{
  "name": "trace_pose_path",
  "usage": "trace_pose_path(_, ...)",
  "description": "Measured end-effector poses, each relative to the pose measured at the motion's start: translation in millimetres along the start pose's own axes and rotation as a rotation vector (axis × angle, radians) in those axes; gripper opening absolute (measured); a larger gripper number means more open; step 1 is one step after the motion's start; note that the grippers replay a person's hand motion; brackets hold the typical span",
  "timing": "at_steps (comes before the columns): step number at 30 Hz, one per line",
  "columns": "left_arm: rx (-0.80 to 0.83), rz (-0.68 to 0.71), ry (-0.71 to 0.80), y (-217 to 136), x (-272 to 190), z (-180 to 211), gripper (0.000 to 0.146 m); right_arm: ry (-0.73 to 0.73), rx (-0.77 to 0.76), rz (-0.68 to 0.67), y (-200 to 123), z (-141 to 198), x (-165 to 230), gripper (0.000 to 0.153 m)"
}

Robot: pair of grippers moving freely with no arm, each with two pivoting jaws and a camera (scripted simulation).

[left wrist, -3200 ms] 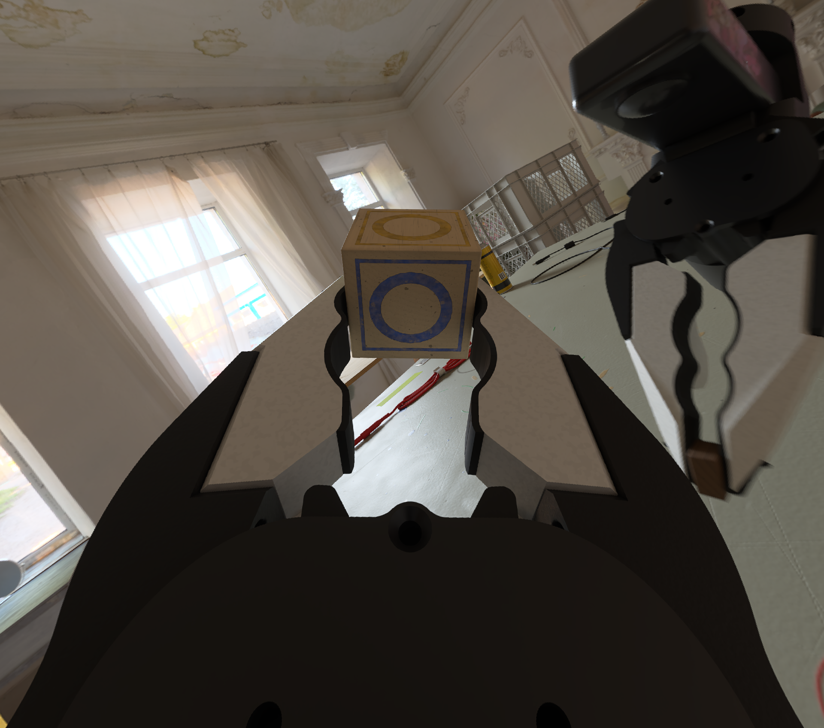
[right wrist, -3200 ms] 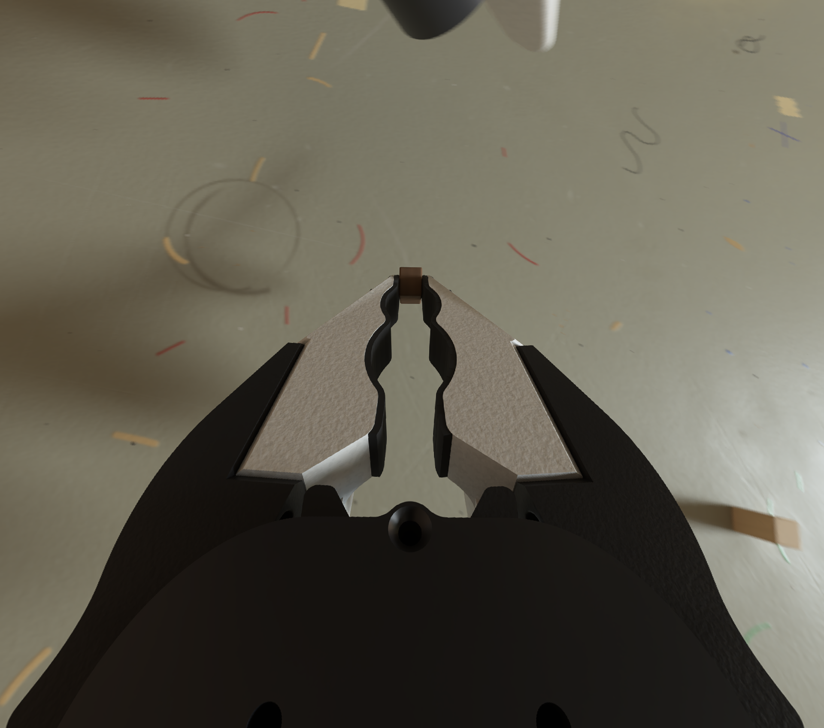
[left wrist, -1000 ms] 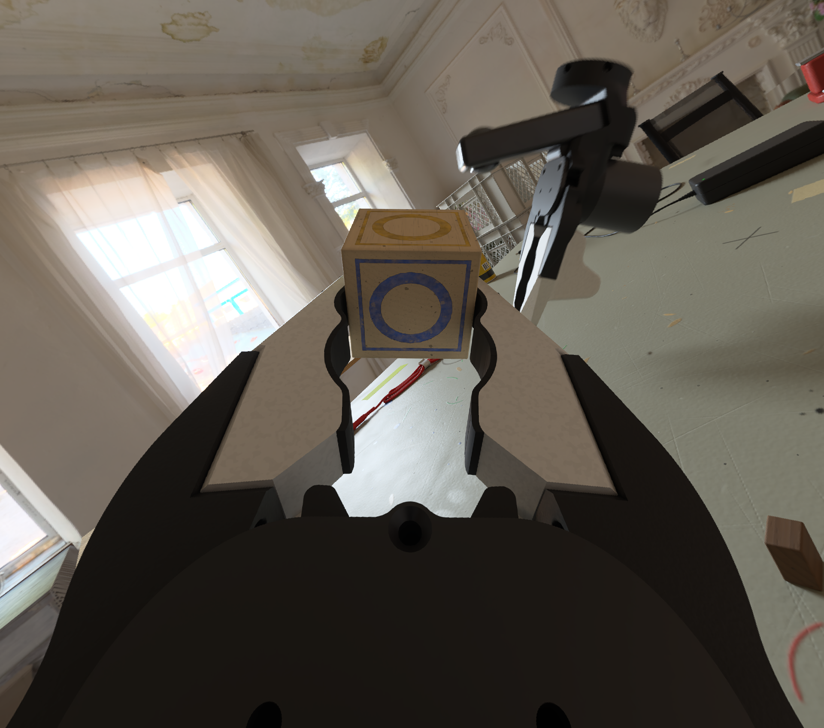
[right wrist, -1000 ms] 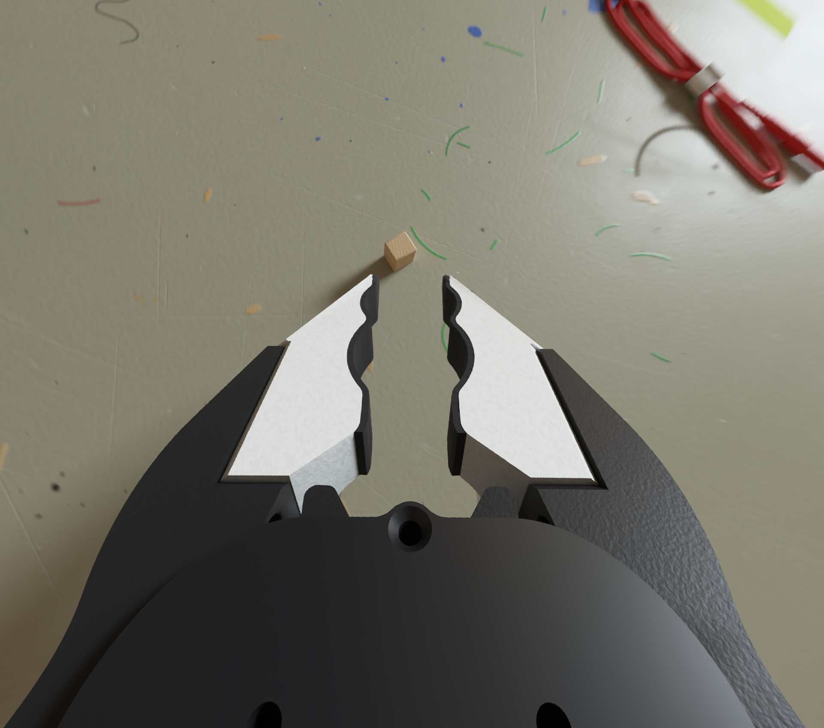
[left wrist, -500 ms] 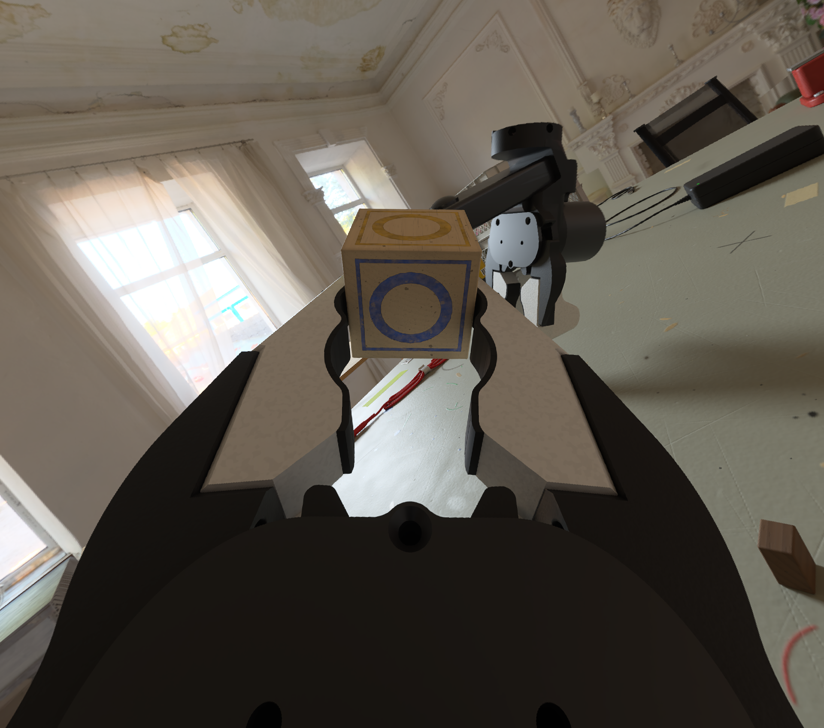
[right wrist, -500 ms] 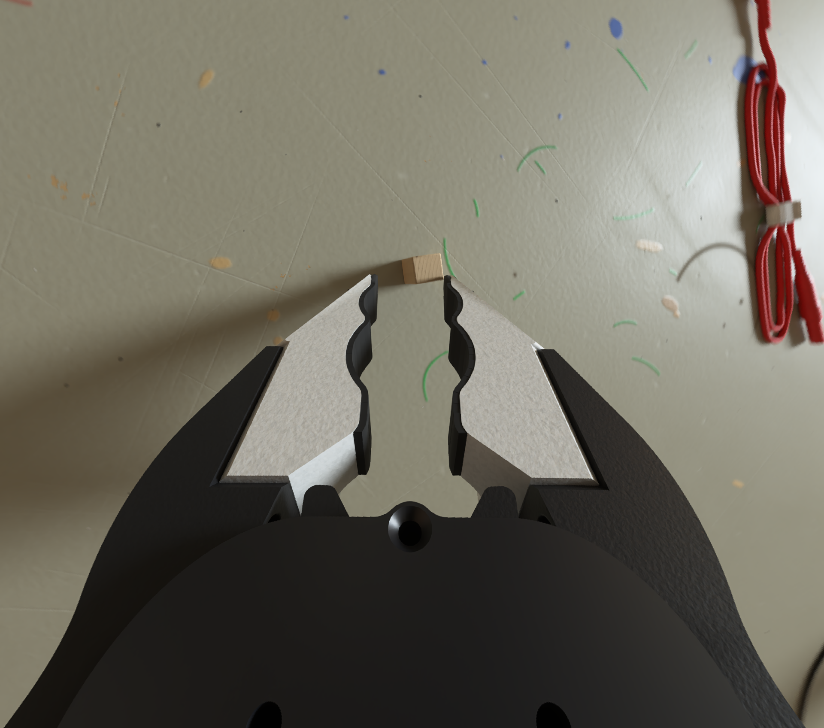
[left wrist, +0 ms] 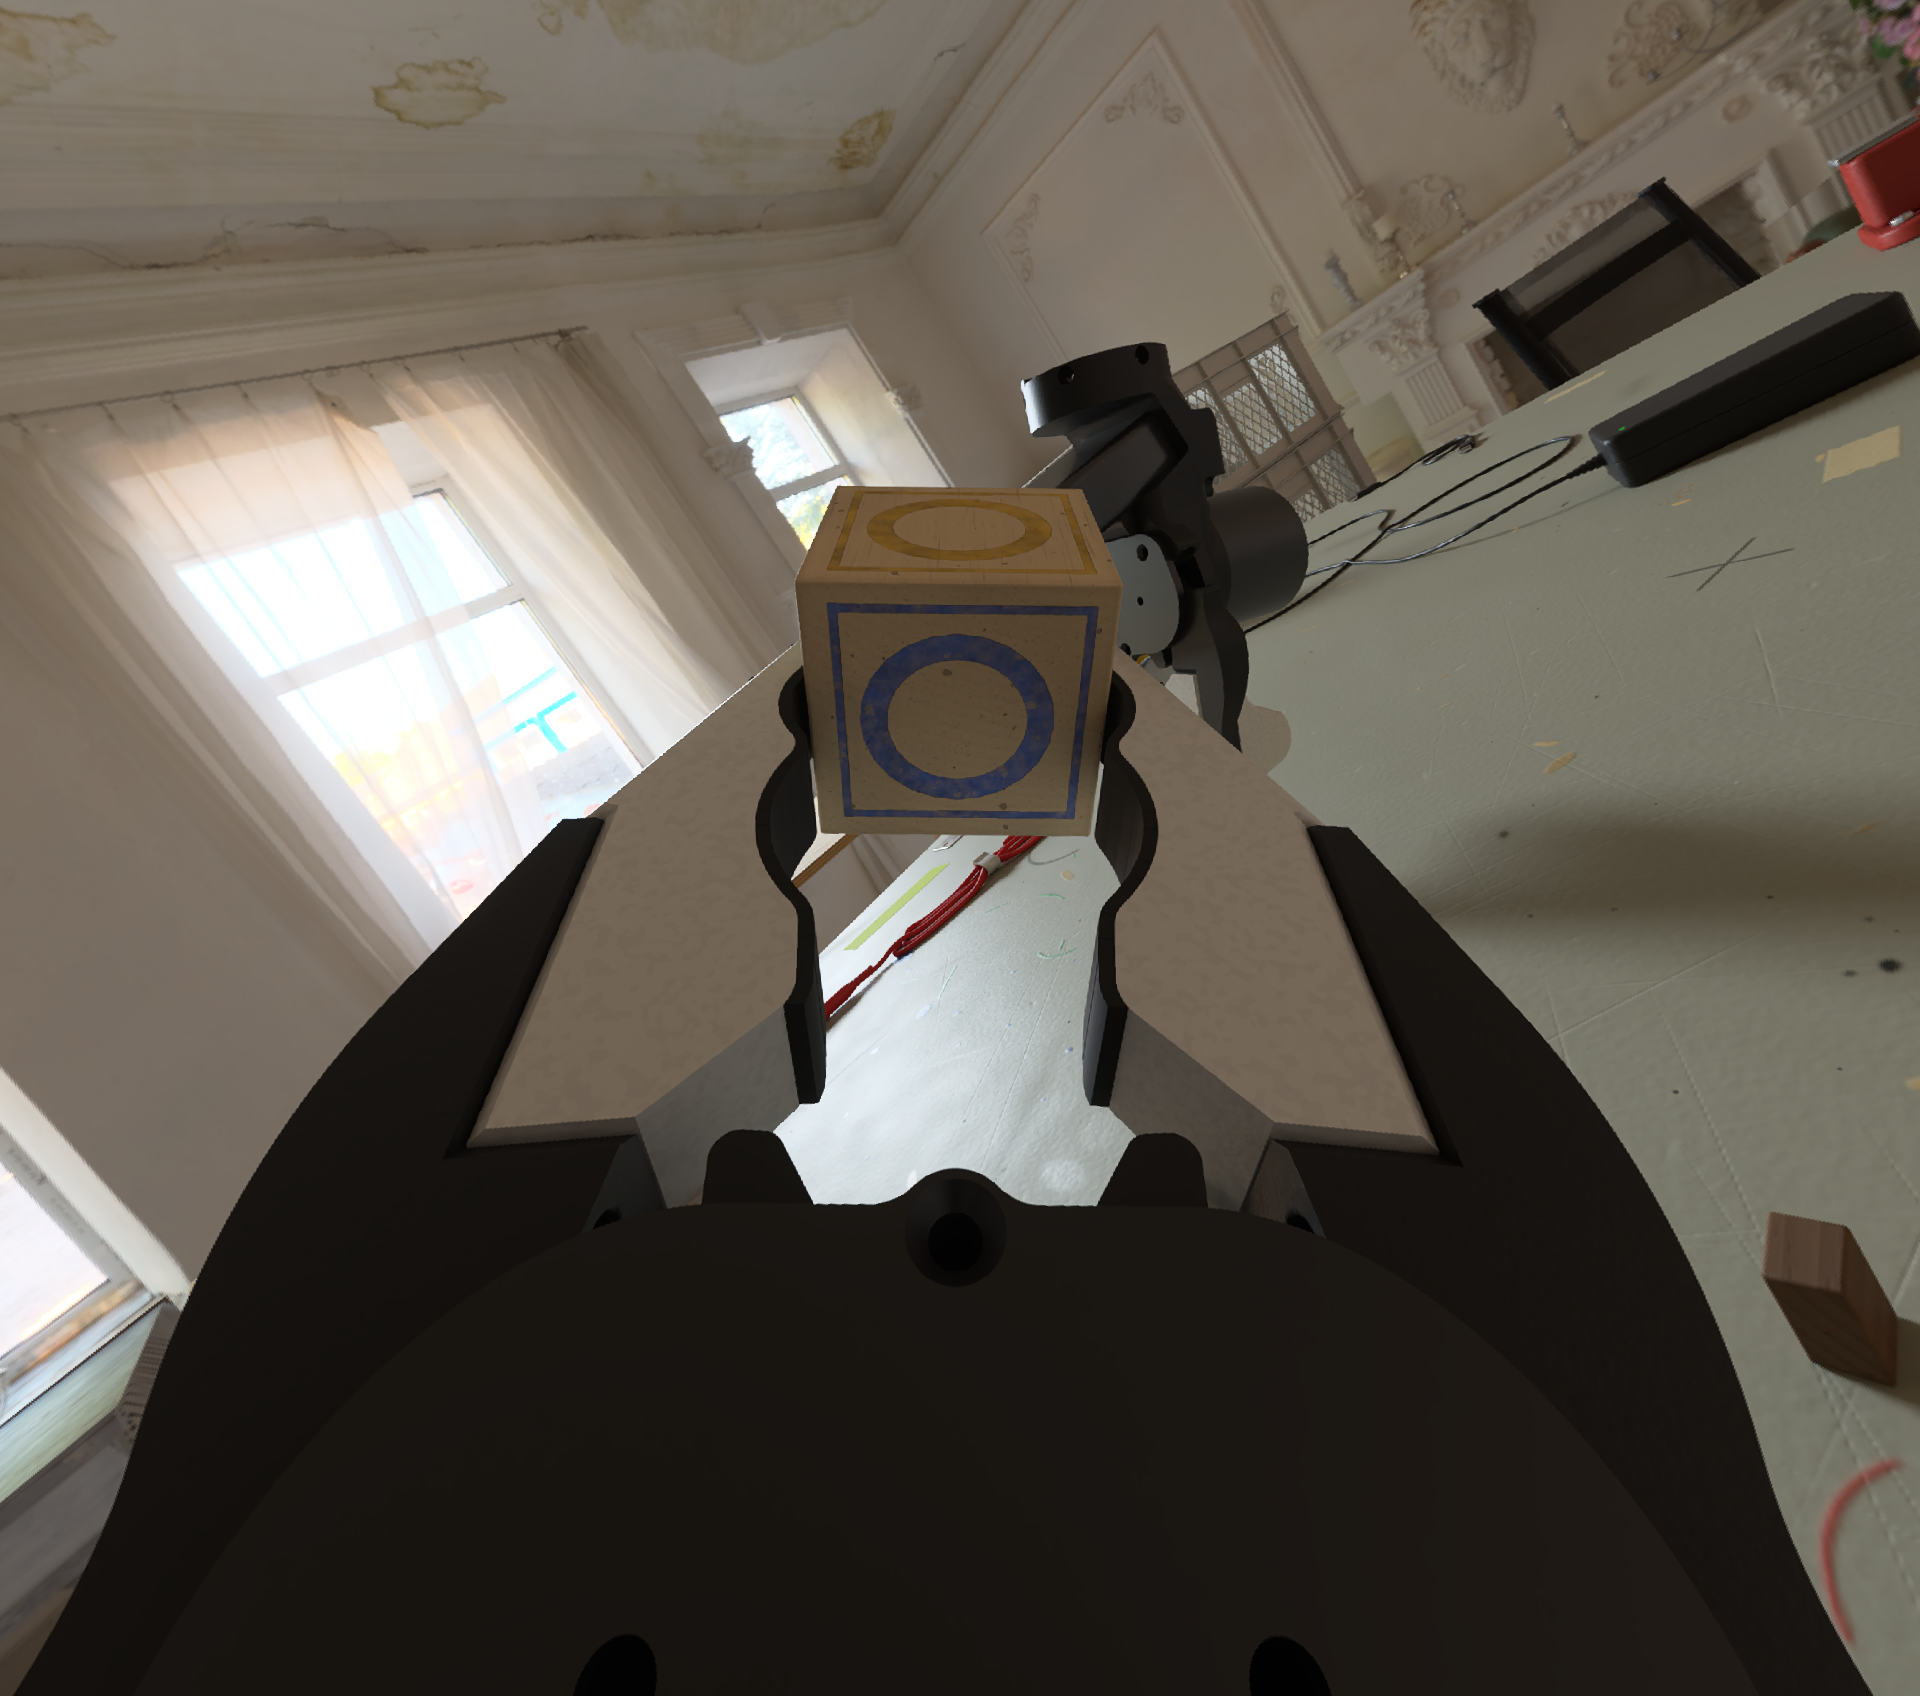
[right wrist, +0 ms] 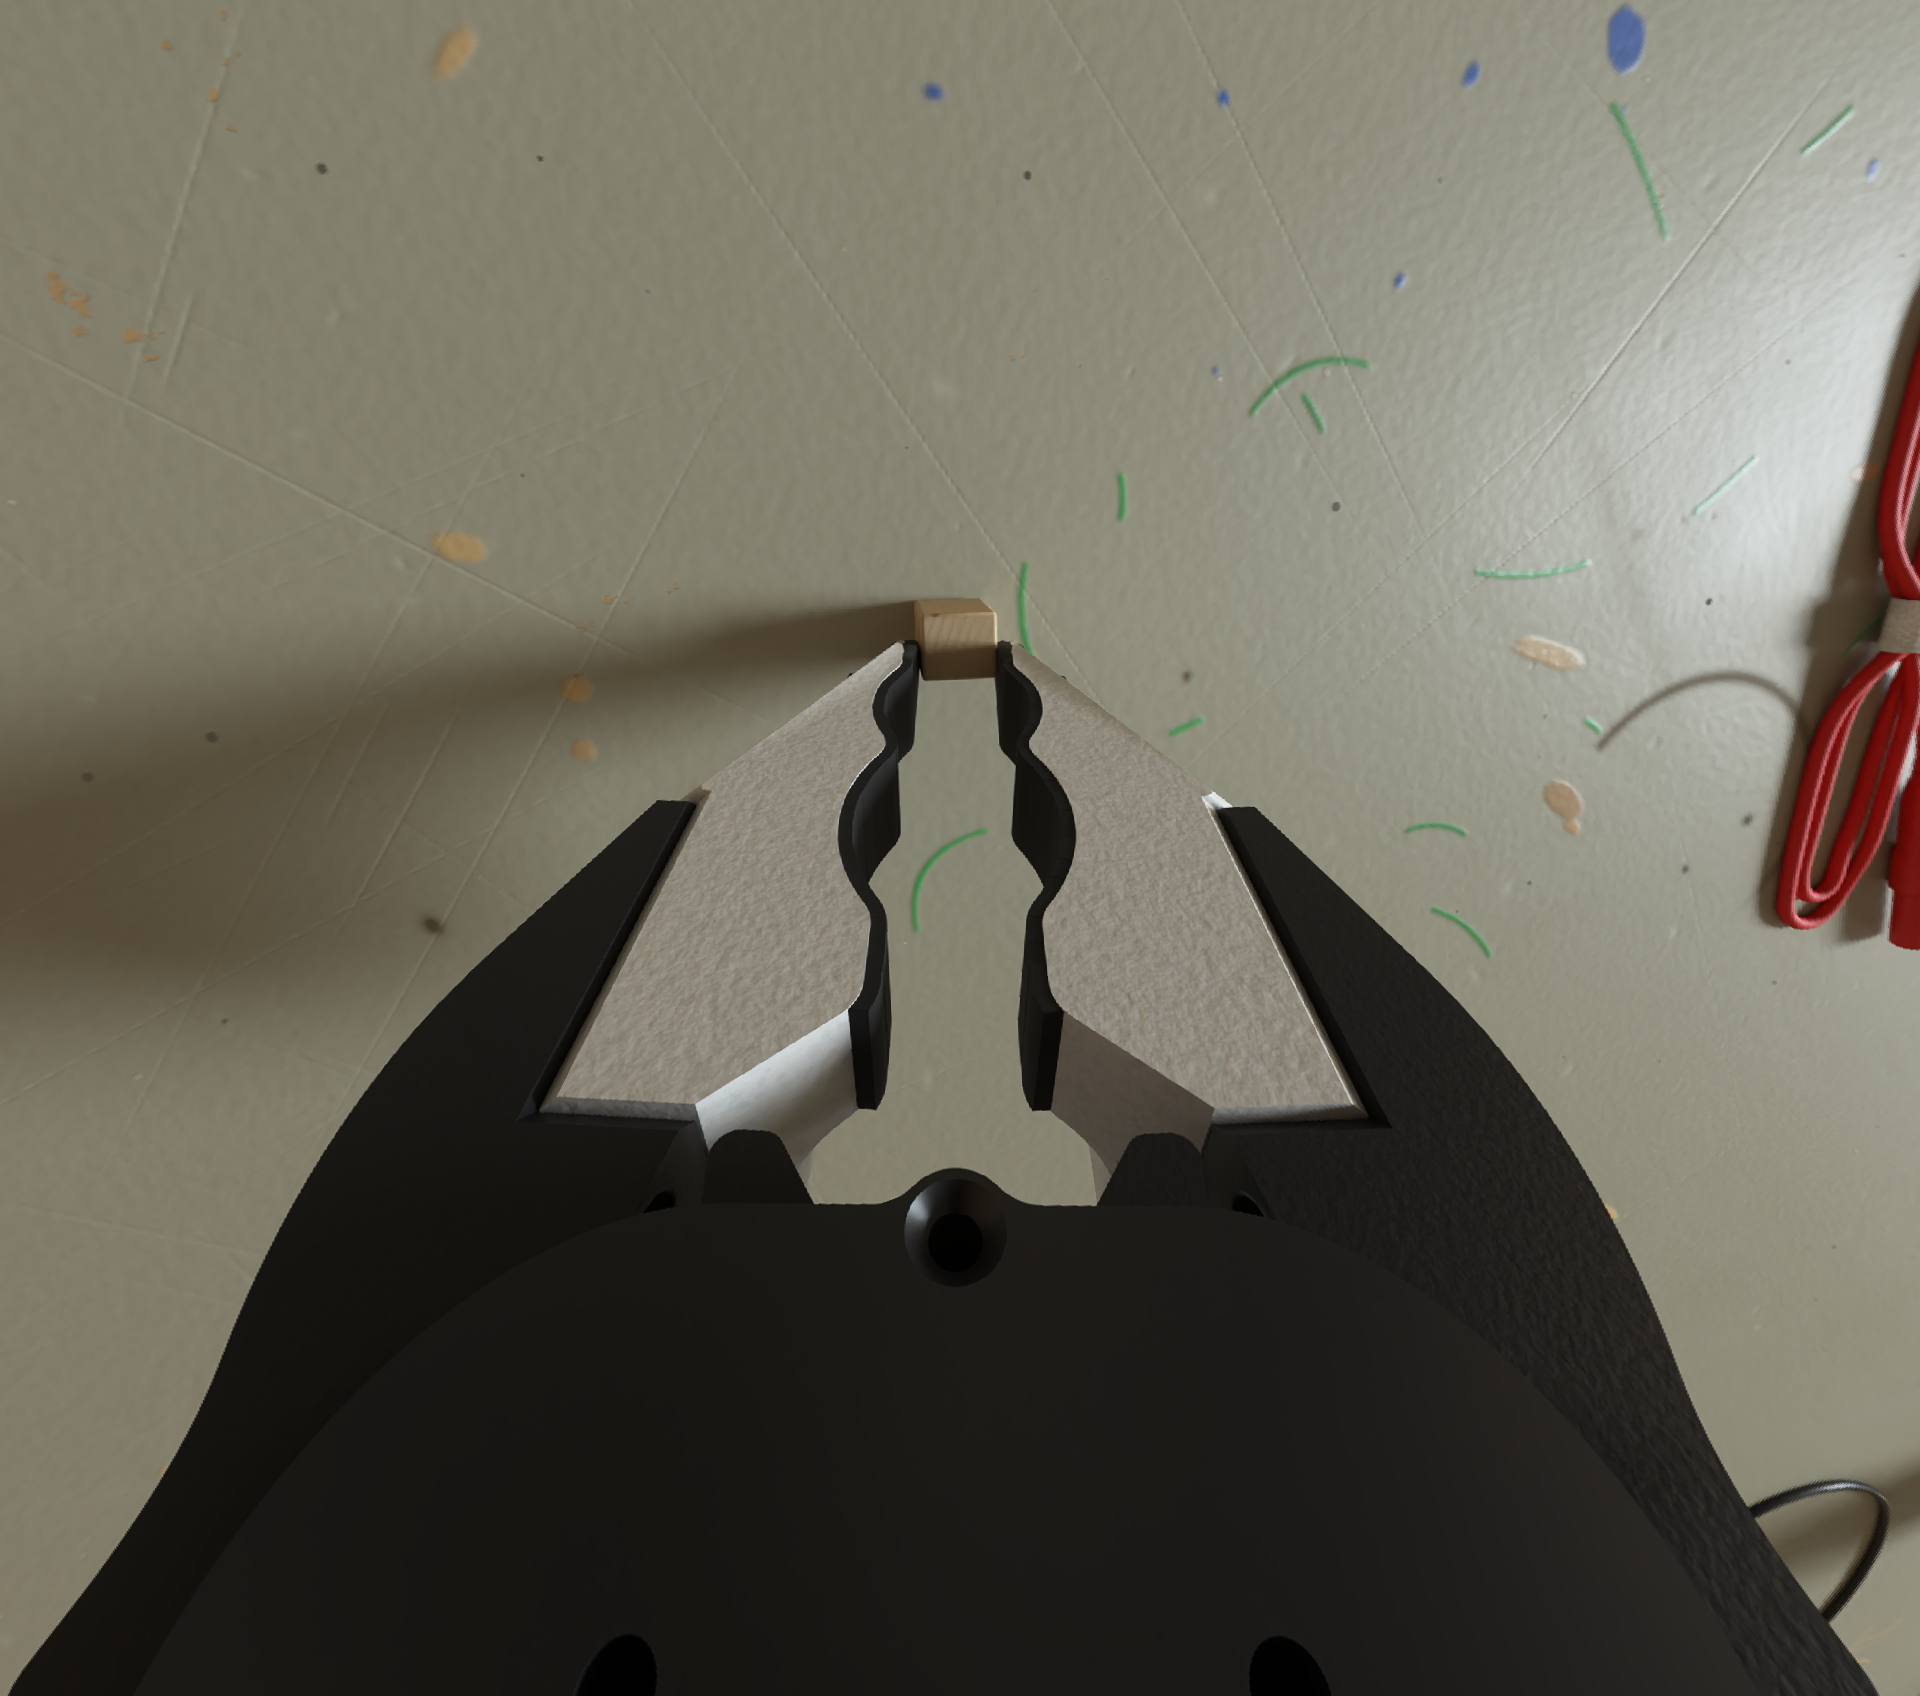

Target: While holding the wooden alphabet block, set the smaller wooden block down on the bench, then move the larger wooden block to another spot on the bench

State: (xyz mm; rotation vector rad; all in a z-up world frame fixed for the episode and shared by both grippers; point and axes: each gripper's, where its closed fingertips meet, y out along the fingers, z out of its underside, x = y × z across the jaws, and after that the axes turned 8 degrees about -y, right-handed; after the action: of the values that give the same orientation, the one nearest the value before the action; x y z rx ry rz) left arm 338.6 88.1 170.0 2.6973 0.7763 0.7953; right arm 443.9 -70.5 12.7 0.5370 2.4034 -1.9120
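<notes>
My left gripper (left wrist: 954, 696) is shut on the wooden alphabet block (left wrist: 956, 716), a pale cube with a blue ring on its near face, and holds it above the bench. The small dark brown block (left wrist: 1829, 1293) lies on the bench at the lower right of the left wrist view. My right gripper (right wrist: 956, 661) points down at the bench, its fingertips closed on both sides of the larger light wooden block (right wrist: 954, 638), which rests on the surface. The right gripper also shows in the left wrist view (left wrist: 1195, 607), partly hidden behind the alphabet block.
The grey-green bench (right wrist: 623, 192) carries paint marks and scratches. A coiled red cable (right wrist: 1860, 773) lies to the right of the light block. A black power adapter (left wrist: 1756, 389) with its black cord, and white crates (left wrist: 1268, 420), sit farther along the bench.
The right gripper let go of the dark brown block, travelled to the light block, came down and closed its fingers on it. The left gripper has kept hold of the alphabet block.
</notes>
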Motion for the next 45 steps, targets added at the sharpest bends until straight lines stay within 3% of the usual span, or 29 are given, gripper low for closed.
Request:
trace_pose_path(6,-0.004,-0.002,0.003,-0.1,0.3,-1.2,0.052,-0.043,-0.031,-0.020,-14.8,-12.4,25.5,0.013)
trace_pose_path(16,-0.002,-0.005,-0.002,0.0,1.0,0.2,0.052,-0.300,-0.184,-0.088,-41.6,-79.9,147.0,0.013)
trace_pose_path(21,0.000,-0.005,-0.002,0.1,0.9,0.4,0.052,-0.359,-0.222,-0.083,-37.8,-100.5,184.4,0.013)
trace_pose_path(41,0.001,0.003,0.005,0.5,-1.3,-0.4,0.052,-0.322,-0.118,-0.099,-24.0,-91.7,195.1,0.014)
trace_pose_path(45,0.000,0.004,0.005,0.6,-1.6,-0.7,0.052,-0.302,-0.132,-0.095,-24.3,-92.4,197.6,0.044)
